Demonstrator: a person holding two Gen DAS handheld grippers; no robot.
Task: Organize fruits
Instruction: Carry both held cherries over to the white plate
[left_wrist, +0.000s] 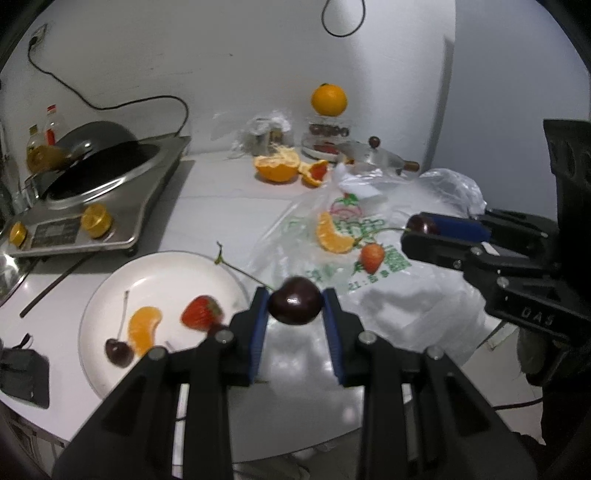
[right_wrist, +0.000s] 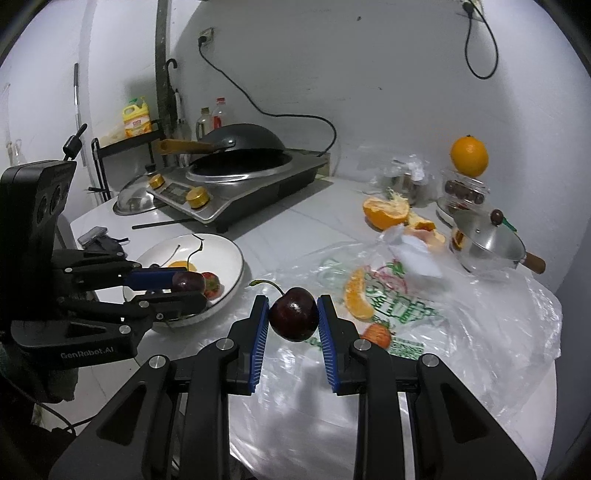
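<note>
**Two cherries pinched above the counter**

Over the white counter (left_wrist: 207, 206), in the left wrist view, we are gripping a dark cherry (left_wrist: 294, 301) with the left gripper (left_wrist: 294, 306), its blue pads (left_wrist: 259, 314) pressing on both sides of the fruit and its long stem trailing off to the left. Just to the left below it we are seeing the white plate (left_wrist: 166, 269), which is carrying a stemmed cherry (left_wrist: 119, 352), an orange segment (left_wrist: 144, 328) and a strawberry (left_wrist: 202, 312). On the printed plastic bag (left_wrist: 388, 273) to the right, another orange segment (left_wrist: 333, 236) and a second strawberry (left_wrist: 372, 257) are lying close together. The right gripper (left_wrist: 421, 227) is reaching in from the right edge, clamped on its own cherry (left_wrist: 422, 224). A half-peeled orange (left_wrist: 276, 167) is sitting farther back, and a whole orange (left_wrist: 328, 99) is resting on top of a clear container.

In the right wrist view, we are holding the right gripper (right_wrist: 293, 317) clenched on that dark cherry (right_wrist: 294, 318), stem curling up to the left, above the plastic bag (right_wrist: 480, 325). The left gripper (right_wrist: 190, 286) is coming in from the left edge, grasping its cherry (right_wrist: 189, 283) above the near rim of the plate (right_wrist: 225, 254). An orange segment (right_wrist: 357, 300) and a strawberry (right_wrist: 377, 335) are lying on the bag just right of our fingers. Behind, a black wok (right_wrist: 243, 142) is sitting on the cooktop (right_wrist: 258, 177).
</note>
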